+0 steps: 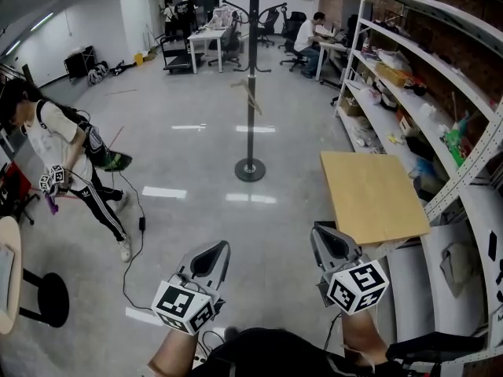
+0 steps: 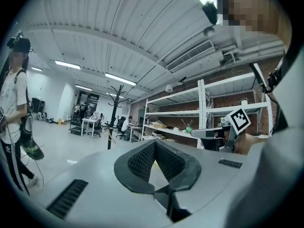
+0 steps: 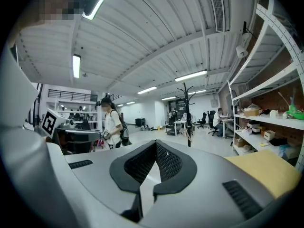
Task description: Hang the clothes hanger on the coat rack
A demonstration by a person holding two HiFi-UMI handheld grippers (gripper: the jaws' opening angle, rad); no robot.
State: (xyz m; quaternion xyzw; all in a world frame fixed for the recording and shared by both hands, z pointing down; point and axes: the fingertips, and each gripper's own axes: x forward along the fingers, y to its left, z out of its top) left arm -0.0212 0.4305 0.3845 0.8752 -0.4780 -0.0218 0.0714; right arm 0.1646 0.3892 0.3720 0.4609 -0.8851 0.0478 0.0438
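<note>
The black coat rack (image 1: 251, 77) stands on a round base in the middle of the floor, a few steps ahead of me. A light wooden hanger (image 1: 251, 94) hangs from one of its lower hooks. The rack (image 2: 113, 118) and its hanger (image 2: 111, 137) show far off in the left gripper view, and the rack (image 3: 188, 115) shows again in the right gripper view. My left gripper (image 1: 218, 247) and right gripper (image 1: 321, 231) are held low and close to me. Both are shut with nothing between their jaws, which also shows for the left gripper (image 2: 155, 144) and the right gripper (image 3: 156, 144).
A light wooden tabletop (image 1: 371, 196) lies just ahead of the right gripper, against long metal shelves (image 1: 424, 93) full of items. A person (image 1: 63, 155) holding grippers stands at the left. A cable (image 1: 138, 242) trails on the floor. Desks and chairs (image 1: 212, 38) fill the back.
</note>
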